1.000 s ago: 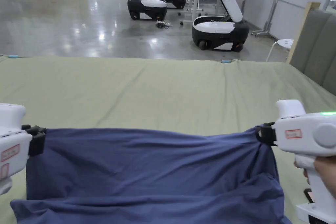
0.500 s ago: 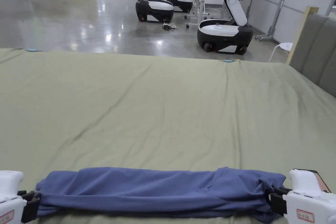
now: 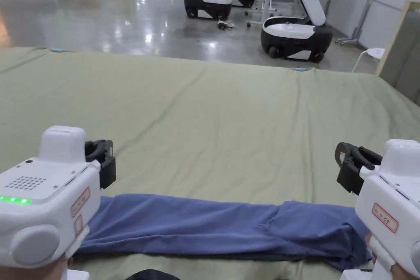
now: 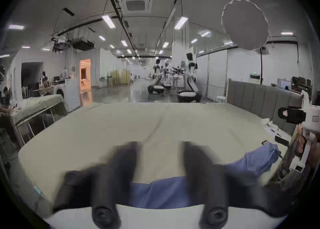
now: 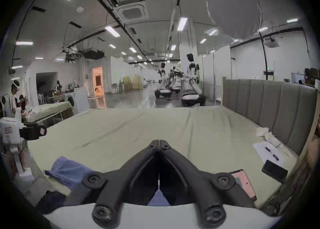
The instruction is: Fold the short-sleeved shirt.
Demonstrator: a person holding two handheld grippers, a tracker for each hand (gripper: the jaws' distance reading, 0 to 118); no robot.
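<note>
Blue short-sleeved shirt (image 3: 221,227) lies folded into a long narrow band across the bottom of the head view, flat on the green bed sheet (image 3: 213,121); it runs from lower left to lower right, thicker and more bunched at its right end. Left tongs (image 3: 100,161) sit at the lower left of the head view, raised above the shirt's left end and not touching it. In the left gripper view the left tongs (image 4: 160,161) are blurred, but the two jaws stand apart with sheet and blue cloth (image 4: 161,193) visible between them — spread, holding nothing. Right tongs (image 3: 353,166) sit at the lower right of the head view, also lifted clear of the shirt. In the right gripper view the right tongs (image 5: 158,143) have their tips pressed together with nothing pinched; blue cloth (image 5: 67,168) shows at lower left, below and behind the jaws. Each gripper view catches the other gripper at its frame edge: right one (image 4: 292,115) at far right, left one (image 5: 32,131) at far left. Grey padded headboard (image 5: 270,106) lines the right side of the bed. Wheeled robots (image 3: 297,30) stand on the glossy floor (image 3: 102,18) in the upper part of the head view — well beyond the bed.
</note>
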